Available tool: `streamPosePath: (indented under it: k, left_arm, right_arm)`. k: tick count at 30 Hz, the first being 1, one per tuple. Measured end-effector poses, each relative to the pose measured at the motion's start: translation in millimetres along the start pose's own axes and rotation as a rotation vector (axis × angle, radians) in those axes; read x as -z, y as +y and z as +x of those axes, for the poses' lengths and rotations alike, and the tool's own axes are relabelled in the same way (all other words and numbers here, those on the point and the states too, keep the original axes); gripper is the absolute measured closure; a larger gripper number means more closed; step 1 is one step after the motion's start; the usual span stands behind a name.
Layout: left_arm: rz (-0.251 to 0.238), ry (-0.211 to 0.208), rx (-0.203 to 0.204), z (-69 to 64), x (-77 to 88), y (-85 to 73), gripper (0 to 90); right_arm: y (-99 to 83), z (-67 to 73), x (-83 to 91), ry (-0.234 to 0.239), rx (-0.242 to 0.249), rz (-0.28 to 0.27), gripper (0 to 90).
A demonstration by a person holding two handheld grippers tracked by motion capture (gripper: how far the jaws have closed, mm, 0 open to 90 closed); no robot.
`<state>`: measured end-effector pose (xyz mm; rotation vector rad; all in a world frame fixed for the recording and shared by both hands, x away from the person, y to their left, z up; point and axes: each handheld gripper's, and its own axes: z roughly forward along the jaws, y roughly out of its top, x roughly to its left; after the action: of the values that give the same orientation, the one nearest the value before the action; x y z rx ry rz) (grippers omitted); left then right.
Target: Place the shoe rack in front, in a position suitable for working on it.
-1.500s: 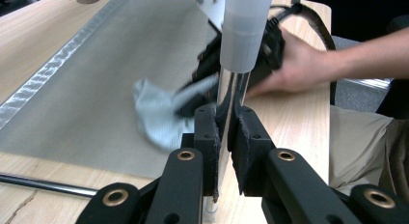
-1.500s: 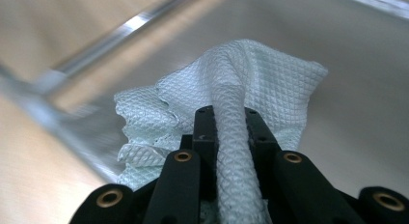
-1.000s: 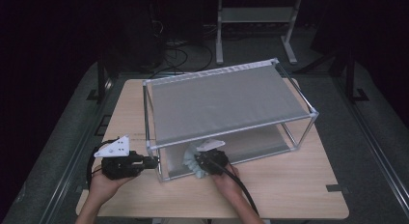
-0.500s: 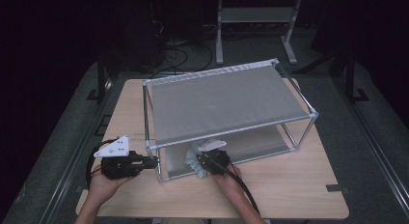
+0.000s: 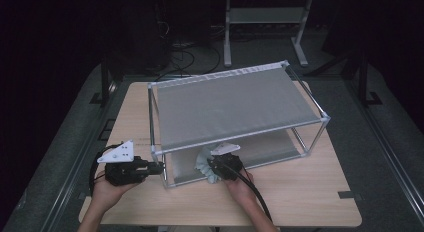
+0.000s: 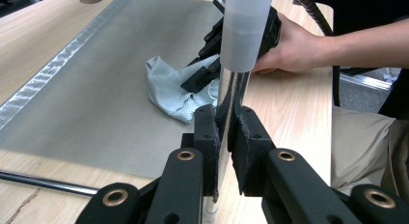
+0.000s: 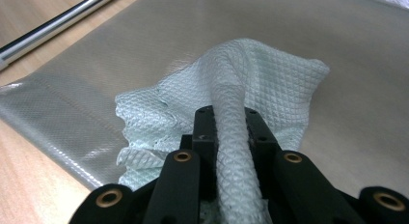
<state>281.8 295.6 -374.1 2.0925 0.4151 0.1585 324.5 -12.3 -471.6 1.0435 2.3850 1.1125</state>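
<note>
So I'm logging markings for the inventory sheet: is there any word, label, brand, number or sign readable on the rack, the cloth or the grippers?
None: no readable text anywhere.
Cloth: only a woven diamond pattern.
Rack post and lower mesh shelf: unmarked.
Left gripper and right gripper: plain black jaws with brass rivets, no lettering.
Table: bare wood grain.

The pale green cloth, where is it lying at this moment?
In the high view the pale green cloth lies on the rack's lower mesh shelf near the front edge, pinched by the right gripper, right of the front-left post.
</note>
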Motion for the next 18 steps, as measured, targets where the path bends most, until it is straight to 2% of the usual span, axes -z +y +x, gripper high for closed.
streamPosePath:
  k: [1, 2, 3, 5, 7, 9, 11, 14, 15, 16, 18]
  left_arm:
    - [0.000, 0.000, 0.000, 0.0, 0.0, 0.0, 81.2]
    - [0.001, 0.000, 0.000, 0.0, 0.0, 0.1, 81.2]
    - [0.002, 0.003, -0.001, -0.1, 0.4, 0.0, 81.2]
    - [0.002, 0.004, 0.000, -0.1, 0.9, -0.4, 81.2]
    - [0.002, 0.004, 0.002, -0.3, 0.8, -0.3, 81.1]
    - [0.001, 0.004, 0.000, -0.1, 0.4, -0.1, 81.1]
    - [0.001, 0.005, 0.001, -0.2, 0.3, 0.0, 81.2]
    - [0.001, 0.004, 0.002, -0.1, 0.3, 0.0, 81.1]
    - [0.001, 0.004, 0.002, -0.1, 0.3, 0.0, 81.1]
    - [0.001, 0.005, 0.002, -0.2, 0.5, -0.1, 81.1]
    - [0.003, 0.007, 0.001, -0.3, 0.8, -0.1, 81.1]
  right_arm:
    - [0.6, 2.3, -0.4, -0.003, 0.012, -0.001, 78.4]
    - [1.7, 8.4, -1.7, 0.026, 0.011, -0.001, 78.3]
    - [2.5, 13.4, -2.9, 0.033, 0.023, 0.001, 78.3]
    - [3.2, 15.6, -3.2, 0.035, 0.037, 0.003, 78.3]
    - [2.3, 11.4, -2.1, 0.033, 0.027, 0.005, 78.3]
    - [0.9, 4.1, -0.8, 0.006, 0.019, 0.002, 78.4]
    - [0.9, 2.2, -0.7, 0.009, 0.005, -0.002, 78.4]
    - [5.1, 18.4, -6.2, 0.040, 0.015, -0.004, 78.5]
    - [5.1, 18.4, -6.2, 0.040, 0.015, -0.004, 78.5]
    - [9.3, 29.9, -11.6, 0.055, 0.062, -0.012, 78.5]
    - [11.6, 37.3, -13.4, 0.059, 0.072, -0.002, 78.5]
